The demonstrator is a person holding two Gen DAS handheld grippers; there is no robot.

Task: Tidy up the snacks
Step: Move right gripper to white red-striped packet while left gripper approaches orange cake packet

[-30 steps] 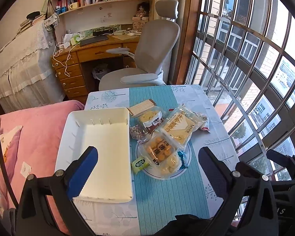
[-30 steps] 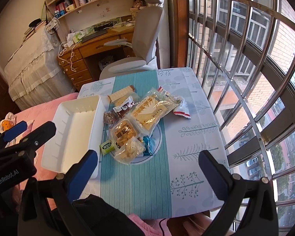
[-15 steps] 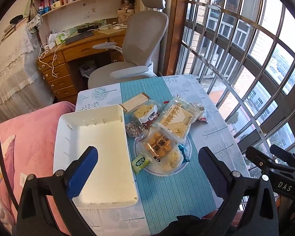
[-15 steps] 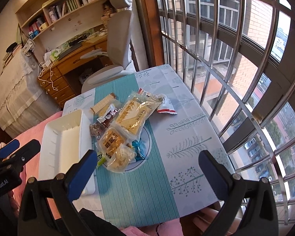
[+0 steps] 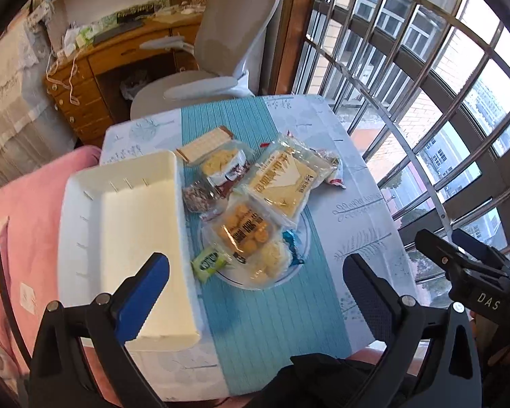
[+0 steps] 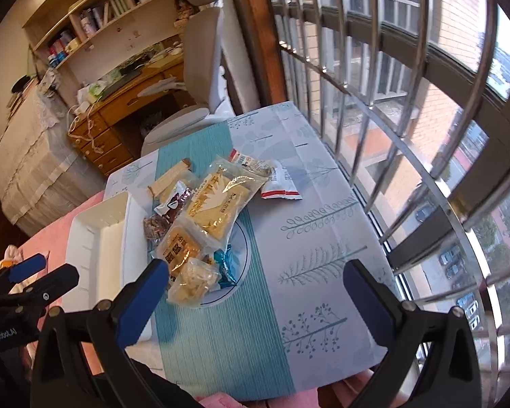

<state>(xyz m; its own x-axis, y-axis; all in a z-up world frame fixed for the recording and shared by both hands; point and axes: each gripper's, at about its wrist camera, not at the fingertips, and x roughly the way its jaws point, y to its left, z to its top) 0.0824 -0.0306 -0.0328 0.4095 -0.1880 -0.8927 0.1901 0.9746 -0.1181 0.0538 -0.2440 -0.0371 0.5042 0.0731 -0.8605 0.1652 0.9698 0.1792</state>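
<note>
Several snack packets are piled on a blue-rimmed plate [image 5: 306, 234] on the table: a large yellow cracker bag [image 5: 284, 183], an orange biscuit pack [image 5: 243, 229], a small green packet [image 5: 209, 261], a wafer bar [image 5: 204, 144] and a red-and-white sachet [image 6: 280, 188]. An empty white tray [image 5: 119, 224] lies left of them. My left gripper [image 5: 255, 280] hovers open above the table's near side, holding nothing. My right gripper [image 6: 255, 280] is open too, above the near right of the table. The yellow bag [image 6: 217, 204] and tray [image 6: 100, 241] also show in the right wrist view.
A pink cushion [image 5: 27, 204] borders the table's left side. A grey office chair [image 5: 217, 54] and wooden desk [image 5: 102, 64] stand behind the table. Barred windows [image 5: 408, 68] run along the right. The leaf-print tablecloth [image 6: 323, 248] on the right carries only the sachet.
Both grippers have moved forward and lower toward the table, so the snacks and tray look nearer. The right view has swung toward the window side. Nothing on the table moved.
</note>
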